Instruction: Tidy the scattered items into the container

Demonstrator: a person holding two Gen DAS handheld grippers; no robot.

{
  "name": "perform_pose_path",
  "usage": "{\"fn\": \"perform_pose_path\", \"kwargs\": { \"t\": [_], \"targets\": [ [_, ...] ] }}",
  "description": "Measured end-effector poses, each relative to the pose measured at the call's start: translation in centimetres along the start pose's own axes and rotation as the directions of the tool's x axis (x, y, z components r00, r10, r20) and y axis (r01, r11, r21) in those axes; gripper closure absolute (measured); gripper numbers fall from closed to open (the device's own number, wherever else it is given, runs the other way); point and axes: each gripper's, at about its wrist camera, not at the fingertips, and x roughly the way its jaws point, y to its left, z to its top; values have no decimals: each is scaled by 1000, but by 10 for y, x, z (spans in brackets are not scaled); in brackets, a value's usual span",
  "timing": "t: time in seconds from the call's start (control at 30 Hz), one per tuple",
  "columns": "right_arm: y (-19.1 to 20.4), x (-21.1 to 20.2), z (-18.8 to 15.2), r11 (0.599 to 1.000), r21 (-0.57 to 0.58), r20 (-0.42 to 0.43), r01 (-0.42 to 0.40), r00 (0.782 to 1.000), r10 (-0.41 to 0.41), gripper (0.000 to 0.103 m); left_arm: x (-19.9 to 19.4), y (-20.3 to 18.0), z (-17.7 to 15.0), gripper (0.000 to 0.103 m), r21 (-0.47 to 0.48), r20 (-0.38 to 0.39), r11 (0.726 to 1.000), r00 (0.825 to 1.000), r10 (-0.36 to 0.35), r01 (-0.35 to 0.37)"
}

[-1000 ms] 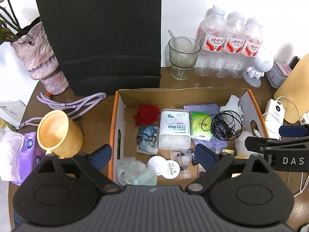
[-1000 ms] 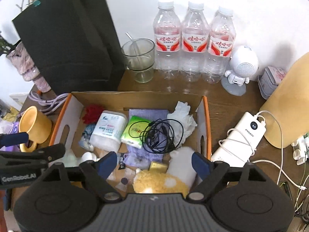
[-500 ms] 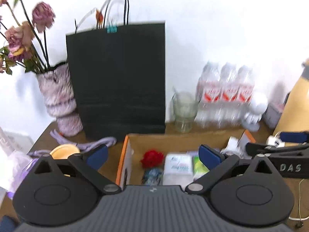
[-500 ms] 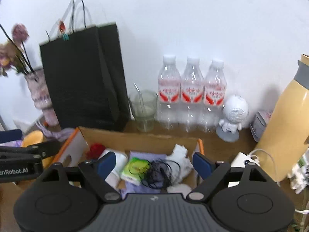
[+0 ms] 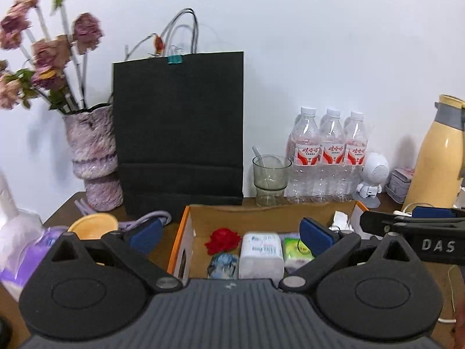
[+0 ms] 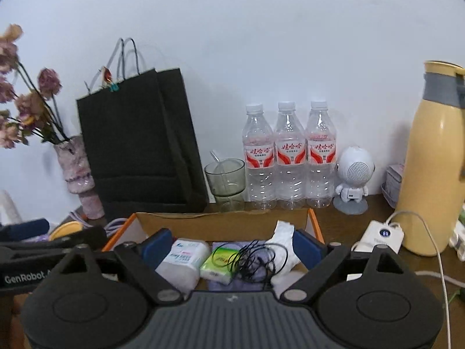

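both hand-held grippers hang level in front of the cardboard box (image 5: 200, 218), their jaws spread wide and nothing between them: the left hand-held gripper (image 5: 229, 234) and the right hand-held gripper (image 6: 231, 244) each frame the box's contents without touching them. the box sits on the desk (image 6: 343, 221), already holding a red fabric flower (image 5: 222, 238), a white wipes tub (image 6: 186, 257), a green tissue pack (image 6: 219, 261), a tangle of black earphone cable (image 6: 255, 254) and crumpled white tissue (image 6: 283, 232).

the likeliest trouble is the cable: it lies loosely over the green pack and the tissue, so a finger dipping into the box could hook a loop and drag things back out. the two grippers are also close side by side, and a careless swing could knock them together. outside the box, the yellow mug (image 5: 93, 226) and purple pouch (image 5: 20, 258) sit near the left edge, where a clumsy reach might push them off. the glass cup (image 6: 226, 180) and water bottles (image 6: 290, 157) just behind the box could topple if it is shoved.
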Motion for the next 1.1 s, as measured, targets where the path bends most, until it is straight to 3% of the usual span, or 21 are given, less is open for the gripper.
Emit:
{"fn": "perform_pose_path", "kwargs": {
  "t": [0.3, 0.47, 0.7, 1.1],
  "targets": [
    [12, -70, -91, 994, -102, 29, 35, 999, -32, 6, -68, 38, -96, 0, -97, -65, 995, 998, -3, -4],
    [9, -89, -143, 997, -53, -38, 54, 998, -56, 5, -91, 45, -137, 0, -114, -157, 993, 987, -45, 27],
    [14, -102, -182, 998, -36, -106, 47, 993, -51, 5, -116, 34, -158, 0, -46, -171, 998, 984, -59, 52],
    [26, -113, -202, 996, -74, -163, 47, 985, -59, 5, -120, 27, -177, 0, 8, -233, 1000, 972, -10, 12]
  ]
}}
